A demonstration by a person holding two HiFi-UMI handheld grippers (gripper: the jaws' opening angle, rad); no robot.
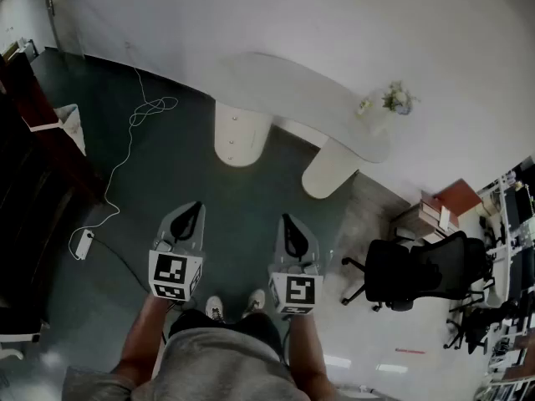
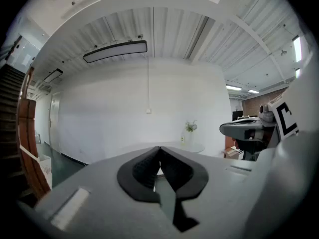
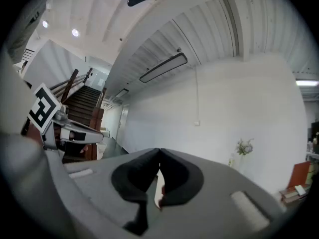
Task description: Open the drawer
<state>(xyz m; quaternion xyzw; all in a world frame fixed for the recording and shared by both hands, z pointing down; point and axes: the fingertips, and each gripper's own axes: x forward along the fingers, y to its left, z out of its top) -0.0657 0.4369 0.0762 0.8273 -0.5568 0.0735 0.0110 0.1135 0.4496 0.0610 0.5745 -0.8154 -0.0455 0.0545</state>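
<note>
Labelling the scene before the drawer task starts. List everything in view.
table: one, white, curved top on two round legs, ahead
flower vase: one, pale, on the table's right end
cable: one, white, looping over the dark green floor, left
office chair: one, black, right
staircase: one, dark wood, far left
stack: one, reddish-brown on top, behind the chair; can't tell whether books or boxes
drawer: none in view
shoes: two, pale, bottom centre
left gripper: one, grey, jaws together, nothing between them
right gripper: one, grey, jaws together, nothing between them
</note>
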